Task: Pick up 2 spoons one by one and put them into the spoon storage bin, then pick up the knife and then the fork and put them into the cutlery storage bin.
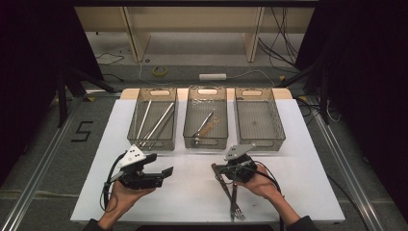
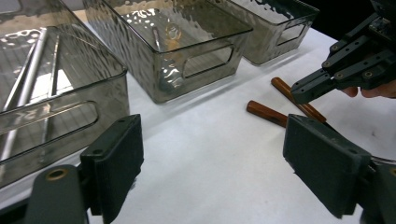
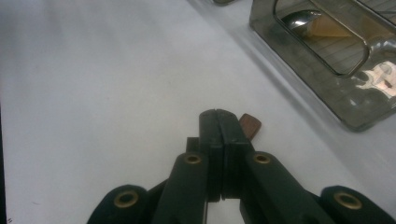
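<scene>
Right gripper view, right tongs [image 3: 218, 122] pressed together, hiding most of wooden handle [image 3: 251, 125], left tongs [image 2: 212, 163] wide.

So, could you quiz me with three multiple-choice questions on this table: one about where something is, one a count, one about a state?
1. Where do the two brown-handled metal utensils lie?
A. In the left bin
B. On the white table, by the right gripper
C. On the floor

2. How many smoky clear plastic bins stand in the row?
A. Two
B. Three
C. Four

3. How do the jaws of the left gripper stand?
A. Wide apart, nothing between them
B. Shut on a utensil
C. Shut on a bin's rim

Answers:
1 B: the high view shows both on the tabletop in front of the bins, under the right gripper.
2 B: three sit side by side across the table's far edge.
3 A: the left gripper view shows bare table between its two black pads.
</scene>
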{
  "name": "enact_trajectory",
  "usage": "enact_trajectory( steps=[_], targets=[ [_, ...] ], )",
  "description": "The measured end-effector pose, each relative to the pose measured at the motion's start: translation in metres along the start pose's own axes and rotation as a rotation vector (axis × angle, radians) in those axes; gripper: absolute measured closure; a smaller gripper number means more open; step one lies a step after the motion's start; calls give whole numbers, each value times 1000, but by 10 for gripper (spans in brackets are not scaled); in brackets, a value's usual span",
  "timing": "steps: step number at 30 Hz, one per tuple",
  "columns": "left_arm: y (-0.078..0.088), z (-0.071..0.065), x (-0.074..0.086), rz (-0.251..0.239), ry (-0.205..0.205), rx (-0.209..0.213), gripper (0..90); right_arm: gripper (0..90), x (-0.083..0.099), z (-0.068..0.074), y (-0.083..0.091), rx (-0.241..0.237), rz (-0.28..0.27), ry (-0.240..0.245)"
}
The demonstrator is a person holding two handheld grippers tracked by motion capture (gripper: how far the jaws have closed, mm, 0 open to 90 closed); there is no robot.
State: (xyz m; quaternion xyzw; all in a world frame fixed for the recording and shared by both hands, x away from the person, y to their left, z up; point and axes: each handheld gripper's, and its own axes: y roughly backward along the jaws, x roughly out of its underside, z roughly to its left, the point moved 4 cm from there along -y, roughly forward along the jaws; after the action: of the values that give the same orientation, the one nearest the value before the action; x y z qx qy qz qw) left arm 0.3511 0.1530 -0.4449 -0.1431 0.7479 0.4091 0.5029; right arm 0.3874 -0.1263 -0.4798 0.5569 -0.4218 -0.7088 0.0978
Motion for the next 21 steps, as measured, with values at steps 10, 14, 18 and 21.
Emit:
enact_trajectory(
  steps=[10,14,18,21],
  targets=[
    [5,-3,2,-7,5,2,193,900,-1,-4,-9,-13,28,0],
    [6,-6,4,-6,-1,3,191,900,0,-4,-13,-22,47,-2],
    [8,-9,4,-7,-5,9,189,900,-2,-4,-19,-35,67,11],
    [9,-11,5,-6,-7,8,188,900,-4,-3,-23,-40,87,18]
  ],
)
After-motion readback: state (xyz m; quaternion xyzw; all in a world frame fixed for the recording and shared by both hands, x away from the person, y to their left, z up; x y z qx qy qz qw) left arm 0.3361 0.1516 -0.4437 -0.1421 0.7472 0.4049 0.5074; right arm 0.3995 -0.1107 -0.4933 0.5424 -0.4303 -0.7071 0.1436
